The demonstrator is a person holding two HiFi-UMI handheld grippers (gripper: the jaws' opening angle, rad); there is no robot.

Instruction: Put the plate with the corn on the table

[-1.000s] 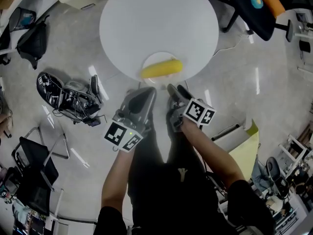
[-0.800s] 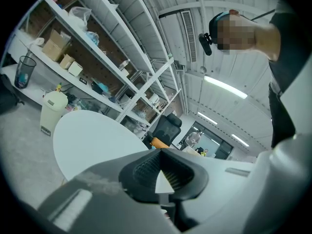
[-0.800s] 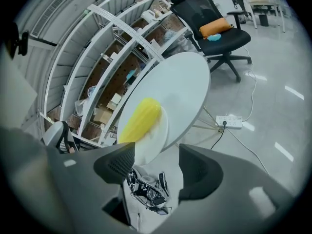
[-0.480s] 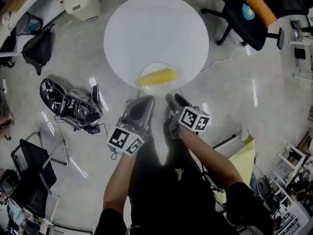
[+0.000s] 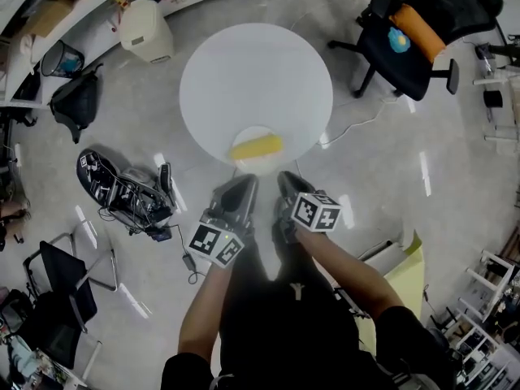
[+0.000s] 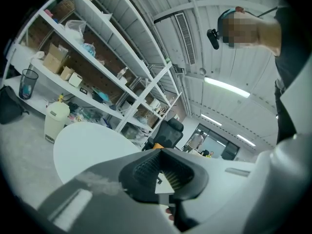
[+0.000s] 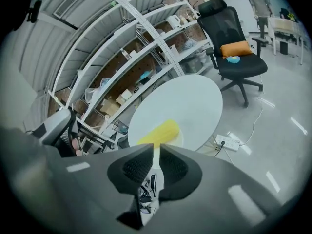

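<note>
Found the plate (image 5: 253, 132) at the near edge of the desk (image 5: 256, 71), judged it stiff, breakable, its corn (image 5: 256, 146) roll-prone, best pinched at the bare rim; held left claw (image 6: 163, 172) parted, empty, right claw (image 7: 157, 152) just closed to an empty slit.

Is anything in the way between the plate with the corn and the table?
Nothing visible does. The plate already sits on the round white table, by the edge nearest the person, with the corn lying on it and nothing else on the tabletop.
</note>
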